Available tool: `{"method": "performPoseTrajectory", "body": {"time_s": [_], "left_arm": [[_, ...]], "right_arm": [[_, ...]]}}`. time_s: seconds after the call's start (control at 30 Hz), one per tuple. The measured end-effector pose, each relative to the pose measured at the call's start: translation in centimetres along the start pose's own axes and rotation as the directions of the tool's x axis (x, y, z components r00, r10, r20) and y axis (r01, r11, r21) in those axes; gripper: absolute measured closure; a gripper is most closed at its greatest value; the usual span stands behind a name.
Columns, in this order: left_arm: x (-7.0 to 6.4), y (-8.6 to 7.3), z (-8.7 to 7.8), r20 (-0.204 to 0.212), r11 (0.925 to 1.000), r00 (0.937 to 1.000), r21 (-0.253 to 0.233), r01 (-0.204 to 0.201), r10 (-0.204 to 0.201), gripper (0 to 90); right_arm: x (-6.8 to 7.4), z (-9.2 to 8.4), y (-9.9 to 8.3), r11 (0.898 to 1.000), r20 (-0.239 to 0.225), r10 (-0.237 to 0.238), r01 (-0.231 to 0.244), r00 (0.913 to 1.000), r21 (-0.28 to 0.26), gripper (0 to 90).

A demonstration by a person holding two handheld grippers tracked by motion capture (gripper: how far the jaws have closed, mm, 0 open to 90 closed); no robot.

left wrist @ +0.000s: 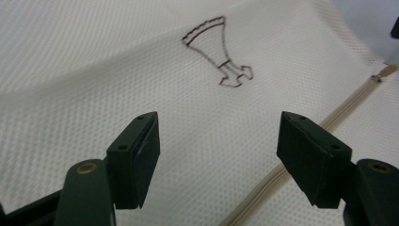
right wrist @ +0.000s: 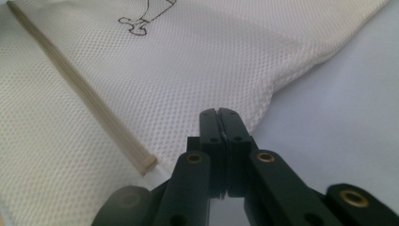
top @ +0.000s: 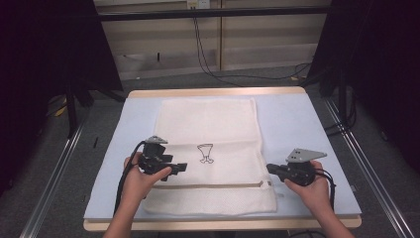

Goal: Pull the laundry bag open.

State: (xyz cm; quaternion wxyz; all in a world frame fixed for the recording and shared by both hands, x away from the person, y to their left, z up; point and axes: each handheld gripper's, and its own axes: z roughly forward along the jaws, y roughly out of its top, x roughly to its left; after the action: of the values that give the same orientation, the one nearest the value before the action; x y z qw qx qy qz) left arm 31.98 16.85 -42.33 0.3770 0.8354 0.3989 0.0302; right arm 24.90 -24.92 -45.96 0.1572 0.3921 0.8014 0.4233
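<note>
My left hand-held gripper (top: 182, 167) hangs over the left part of the cream mesh bag (top: 213, 129), its jaws spread wide with nothing between them. In the left gripper view the two black pads (left wrist: 141, 155) stand well apart above the weave. Beyond them I see the small dark outline stitched on the bag (left wrist: 219, 54), and the zipper (left wrist: 301, 141) runs slantwise past the jaw on that view's right side.

My right hand-held gripper (top: 270, 168) is clenched at the bag's right edge, near the zipper's end. In the right gripper view the jaws press flat against each other (I cannot make out any fabric pinched between them), and their tips (right wrist: 220, 117) sit just over the bag's hem, where the mesh meets the pale blue mat (right wrist: 339, 108). The zipper's end (right wrist: 143, 165) lies just to the left of them in that view.

The bag lies flat and spread out in the middle of the mat (top: 297, 114), which covers the wooden tabletop (top: 218, 92). Its zipper (top: 213, 186) runs across near the edge closest to me, and the stitched outline (top: 205, 152) sits about midway between my two hands.
</note>
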Motion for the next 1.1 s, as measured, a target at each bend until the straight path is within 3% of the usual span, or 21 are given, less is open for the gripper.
{"method": "performPoseTrajectory", "body": {"time_s": [0.1,0.2,0.33,0.37,0.4,0.47,0.53,0.57,0.63,0.7,0.77,0.8,0.87,0.9,0.97,1.0,1.1], "left_arm": [[-1.2,0.3,0.8,0.046,0.9999,0.9989,-0.013,0.004,-0.003,30.0],[-2.2,0.8,1.4,0.079,0.9996,0.9966,0.012,0.025,-0.026,30.9],[-3.6,1.3,2.7,0.193,0.999,0.9802,0.01,0.043,-0.044,34.9],[-3.6,1.3,2.7,0.193,0.999,0.9802,0.01,0.043,-0.044,35.0],[-4.4,1.5,3.4,0.231,0.9979,0.971,0.033,0.057,-0.063,35.4],[-5.2,1.7,4.1,0.252,0.9953,0.963,0.044,0.086,-0.094,37.5],[-5.9,2.0,4.8,0.287,0.9895,0.9475,0.075,0.124,-0.14,39.0],[-5.9,2.0,4.8,0.287,0.9895,0.9475,0.075,0.124,-0.14,39.1],[-6.9,2.3,5.9,0.297,0.9804,0.9361,0.111,0.163,-0.189,44.6],[-7.6,2.5,6.5,0.303,0.9761,0.9303,0.128,0.175,-0.207,45.1],[-8.1,2.6,7.0,0.322,0.9702,0.9204,0.167,0.175,-0.222,46.9],[-8.4,2.7,7.3,0.33,0.9647,0.9119,0.179,0.193,-0.244,48.7],[-8.9,2.8,7.9,0.343,0.9577,0.902,0.208,0.199,-0.262,49.9],[-9.2,2.9,8.1,0.342,0.9508,0.8952,0.218,0.22,-0.286,50.9],[-9.6,2.9,8.7,0.343,0.9454,0.8913,0.236,0.224,-0.297,53.1],[-9.9,2.9,9.0,0.351,0.9425,0.8843,0.239,0.234,-0.308,53.4],[-10.3,2.9,9.6,0.346,0.9373,0.8802,0.243,0.25,-0.324,53.7]], "right_arm": [[0.3,-0.3,-0.6,1.0,-0.012,0.002,-0.002,0.9999,0.015,90.0],[0.3,-0.5,-0.8,1.0,-0.023,0.011,-0.011,0.9997,0.016,90.0],[0.3,-0.5,-0.9,1.0,-0.028,0.001,-0.001,0.9996,0.009,90.0],[0.3,-0.5,-0.9,1.0,-0.028,0.001,-0.001,0.9996,0.009,90.0],[0.4,-0.5,-0.9,1.0,-0.026,0.003,-0.002,0.9997,0.019,90.0],[0.4,-0.5,-1.1,1.0,-0.025,-0.011,0.011,0.9996,0.023,90.0],[0.4,-0.6,-1.3,0.999,-0.025,-0.021,0.021,0.9995,0.027,90.0],[0.4,-0.6,-1.3,0.999,-0.026,-0.018,0.019,0.9995,0.028,90.0],[0.4,-0.7,-1.4,1.0,-0.024,-0.013,0.014,0.9996,0.02,90.0],[0.4,-0.8,-1.3,1.0,-0.024,-0.018,0.018,0.9995,0.019,90.0],[0.5,-0.7,-1.3,1.0,-0.032,-0.024,0.024,0.9992,0.013,90.0],[0.6,-0.7,-1.3,1.0,-0.034,-0.025,0.025,0.9991,0.014,90.0],[0.7,-0.7,-1.3,0.999,-0.039,-0.026,0.027,0.9989,0.021,90.0],[0.7,-0.7,-1.3,0.999,-0.04,-0.028,0.029,0.9988,0.024,90.0],[0.9,-0.5,-1.4,0.999,-0.045,-0.028,0.03,0.9986,0.034,90.0],[1.0,-0.4,-1.5,0.999,-0.052,-0.029,0.031,0.9982,0.041,90.0],[1.2,-0.1,-1.6,0.998,-0.063,-0.039,0.043,0.9973,0.051,90.0]]}}
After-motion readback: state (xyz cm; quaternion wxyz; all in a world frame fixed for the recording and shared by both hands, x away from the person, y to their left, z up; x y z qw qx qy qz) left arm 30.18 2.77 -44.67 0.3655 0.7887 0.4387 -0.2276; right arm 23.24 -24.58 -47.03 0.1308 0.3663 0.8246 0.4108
